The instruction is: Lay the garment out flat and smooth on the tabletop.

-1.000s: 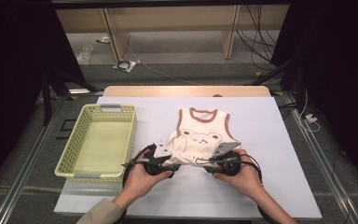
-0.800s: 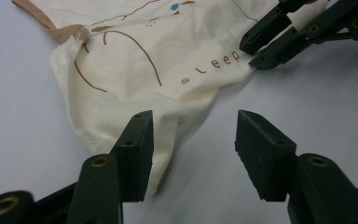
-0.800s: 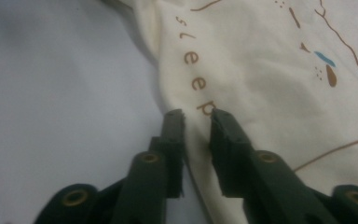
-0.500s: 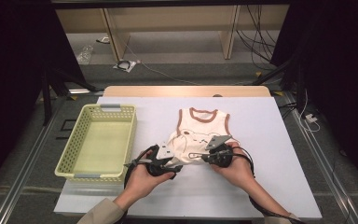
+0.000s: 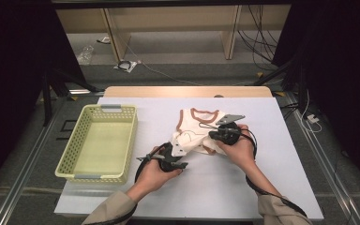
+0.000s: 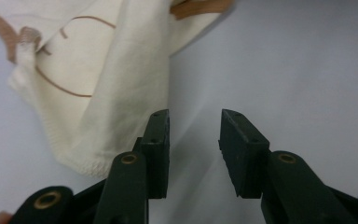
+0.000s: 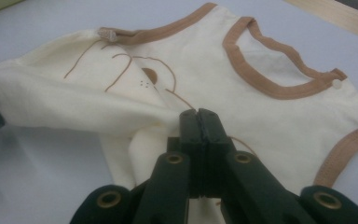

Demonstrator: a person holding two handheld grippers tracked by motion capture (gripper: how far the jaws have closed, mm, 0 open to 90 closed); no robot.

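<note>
A cream baby vest (image 5: 198, 125) with brown trim and a brown line drawing lies mid-table, its lower part bunched and lifted. My right gripper (image 5: 211, 135) is shut on a fold of the vest (image 7: 135, 107); in the right gripper view its jaws (image 7: 199, 116) are pressed together on the cloth. My left gripper (image 5: 180, 151) sits at the vest's near left corner. Its jaws (image 6: 195, 128) have just been closing and stand apart with bare table between them. The vest's hem (image 6: 98, 116) lies just outside the left jaw.
A pale yellow plastic basket (image 5: 130, 140) stands with nothing in it at the table's left. The white table (image 5: 243, 187) stretches bare to the right and front. Beyond the far edge are a wooden frame and cables on the floor.
The right gripper has moved away from the near edge and slightly up, drawing the vest's lower part with it, so the vest is now bunched. The left hand shifted a little towards the vest.
</note>
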